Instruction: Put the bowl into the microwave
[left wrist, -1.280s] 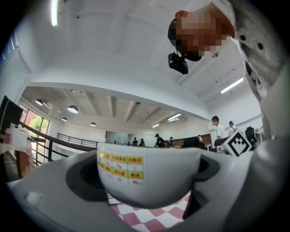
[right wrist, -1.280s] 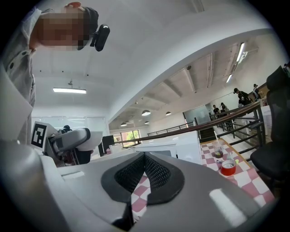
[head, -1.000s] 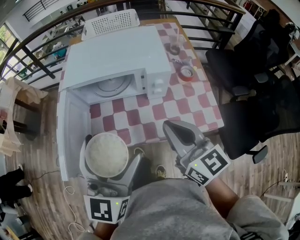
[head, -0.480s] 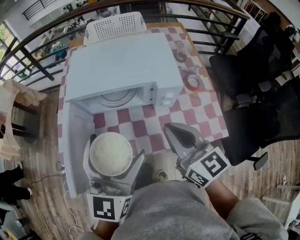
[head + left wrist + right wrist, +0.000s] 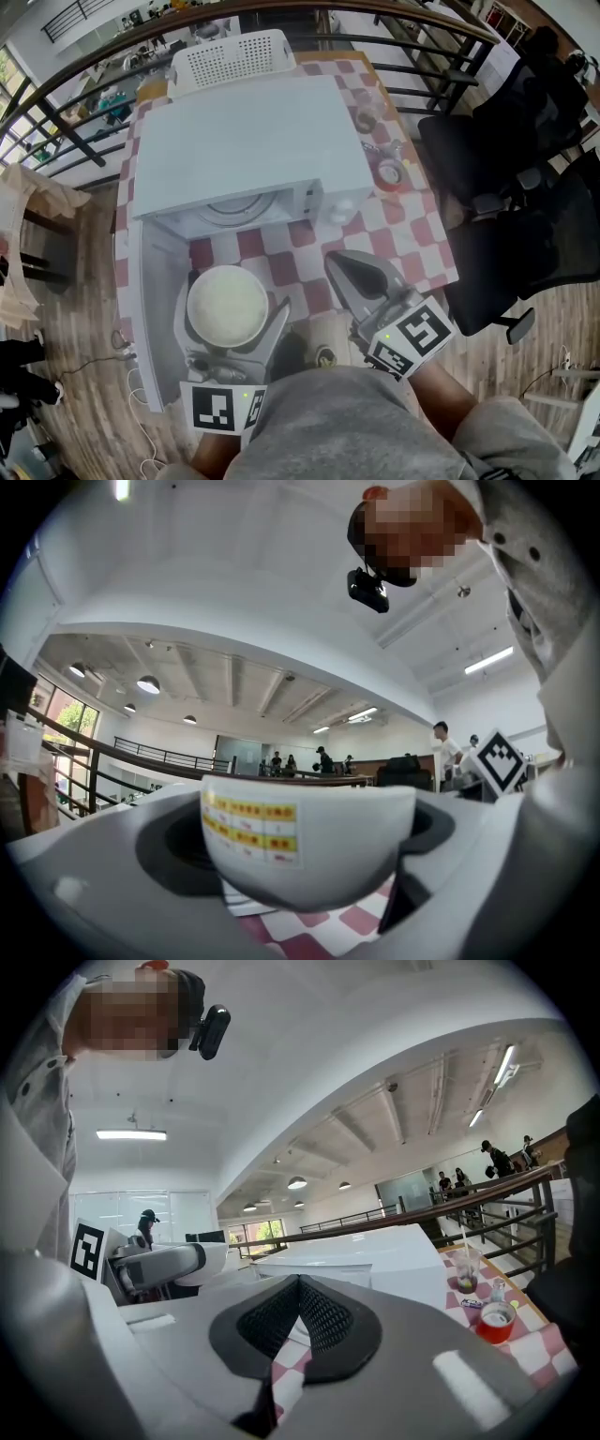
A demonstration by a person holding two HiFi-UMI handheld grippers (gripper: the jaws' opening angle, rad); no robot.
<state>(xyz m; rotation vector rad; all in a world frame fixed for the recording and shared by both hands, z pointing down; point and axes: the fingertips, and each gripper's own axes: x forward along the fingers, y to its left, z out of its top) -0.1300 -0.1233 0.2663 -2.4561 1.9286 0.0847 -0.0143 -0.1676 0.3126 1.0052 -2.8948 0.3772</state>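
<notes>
Red-and-white check covers the worktop (image 5: 394,234), which is viewed from above. At its near edge the bowl (image 5: 227,305) is carried upright in the left gripper (image 5: 230,317), whose fingers (image 5: 84,855) are clamped on its sides, presumably so that it rides level. It is held just before the open microwave (image 5: 244,141), beside the door (image 5: 155,300) swung out at the left, and appears lined up with the turntable (image 5: 234,208). The right gripper (image 5: 349,270), fingers together on nothing, is held off to the right, clear of the opening. Behind the microwave, a basket (image 5: 230,58) is seen at the far edge.
</notes>
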